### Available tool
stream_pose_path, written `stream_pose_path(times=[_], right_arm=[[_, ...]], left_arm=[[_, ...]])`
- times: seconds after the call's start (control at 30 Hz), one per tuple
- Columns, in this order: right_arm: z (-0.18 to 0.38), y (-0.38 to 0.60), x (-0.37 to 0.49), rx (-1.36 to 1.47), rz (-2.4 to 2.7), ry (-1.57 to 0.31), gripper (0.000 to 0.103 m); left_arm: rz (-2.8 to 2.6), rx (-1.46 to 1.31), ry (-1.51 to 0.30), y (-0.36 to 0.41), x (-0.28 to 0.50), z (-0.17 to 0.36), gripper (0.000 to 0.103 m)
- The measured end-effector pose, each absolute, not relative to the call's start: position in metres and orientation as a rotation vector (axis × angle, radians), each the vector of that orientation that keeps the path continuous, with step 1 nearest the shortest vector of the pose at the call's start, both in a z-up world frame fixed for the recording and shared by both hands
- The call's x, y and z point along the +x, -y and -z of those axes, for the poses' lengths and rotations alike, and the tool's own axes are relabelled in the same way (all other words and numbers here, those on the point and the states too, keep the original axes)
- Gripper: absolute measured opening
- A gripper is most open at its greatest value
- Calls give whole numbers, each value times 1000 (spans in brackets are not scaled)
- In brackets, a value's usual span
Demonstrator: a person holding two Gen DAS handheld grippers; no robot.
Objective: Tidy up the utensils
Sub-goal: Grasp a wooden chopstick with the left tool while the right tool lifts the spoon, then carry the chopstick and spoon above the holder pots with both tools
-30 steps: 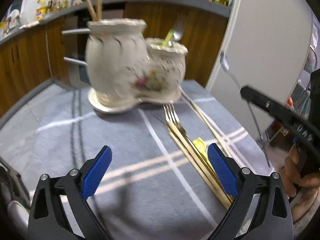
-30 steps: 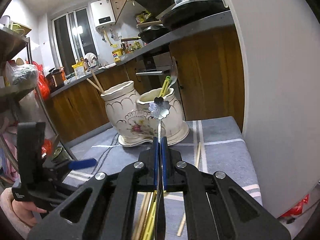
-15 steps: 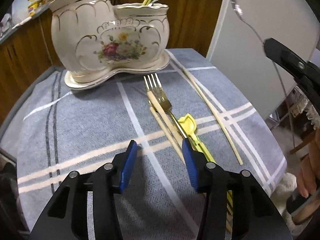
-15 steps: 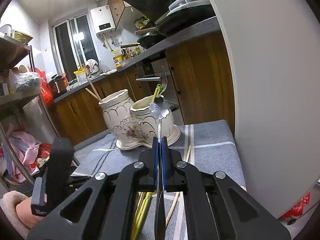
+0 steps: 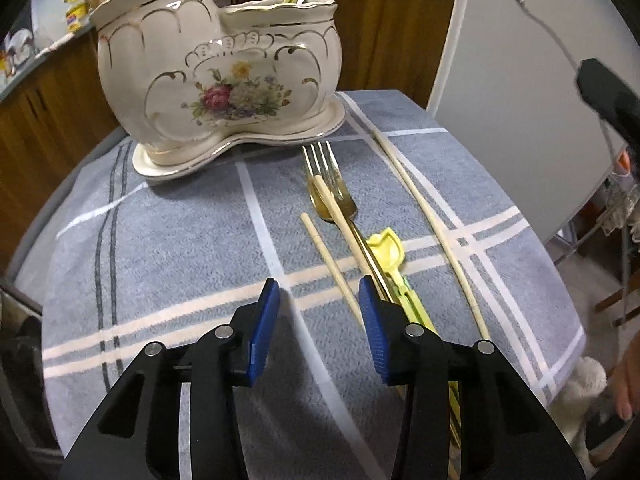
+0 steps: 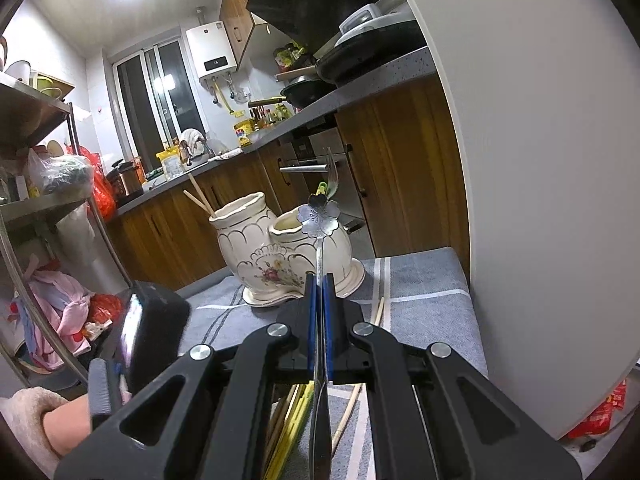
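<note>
The left gripper is closing on empty air with a chopstick just right of it, the right gripper pinches a flower-ended spoon short of the far ceramic holder, so a misjudged pinch could snag the gold fork too.

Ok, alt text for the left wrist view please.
The left gripper, jaws closing on nothing, hovers over a grey checked cloth beside a chopstick, a gold fork and a yellow utensil. Behind stands a floral ceramic holder.
</note>
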State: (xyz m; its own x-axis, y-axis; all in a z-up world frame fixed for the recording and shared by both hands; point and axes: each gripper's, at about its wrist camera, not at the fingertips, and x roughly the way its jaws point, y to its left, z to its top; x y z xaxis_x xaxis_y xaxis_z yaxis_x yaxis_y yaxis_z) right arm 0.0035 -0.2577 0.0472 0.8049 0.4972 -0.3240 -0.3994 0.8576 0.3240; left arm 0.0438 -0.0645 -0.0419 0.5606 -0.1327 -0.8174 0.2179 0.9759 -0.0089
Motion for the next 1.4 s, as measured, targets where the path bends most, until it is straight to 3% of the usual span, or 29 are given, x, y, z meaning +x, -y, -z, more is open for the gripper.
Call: stream_pose_path(times=[0.1,0.2,0.7,1.1,1.4], right_arm=[[-46,258,2,244,-490,-411,3],[-45,259,1,245,-497,-413,3],[-43,257,6,255,-517,-414,3],[-60,233,23,252,-534,-346,3],[-99,199,80,283,-569,-229,3]], left_arm=[[189,137,-948,72,48,44,39],[221,193,-955,80,51,44,11],[292,155,-874,40,38,23,5],[380,51,-534,-7,-1,-65,5],[387,-14,-345,-28,43,-120,5]])
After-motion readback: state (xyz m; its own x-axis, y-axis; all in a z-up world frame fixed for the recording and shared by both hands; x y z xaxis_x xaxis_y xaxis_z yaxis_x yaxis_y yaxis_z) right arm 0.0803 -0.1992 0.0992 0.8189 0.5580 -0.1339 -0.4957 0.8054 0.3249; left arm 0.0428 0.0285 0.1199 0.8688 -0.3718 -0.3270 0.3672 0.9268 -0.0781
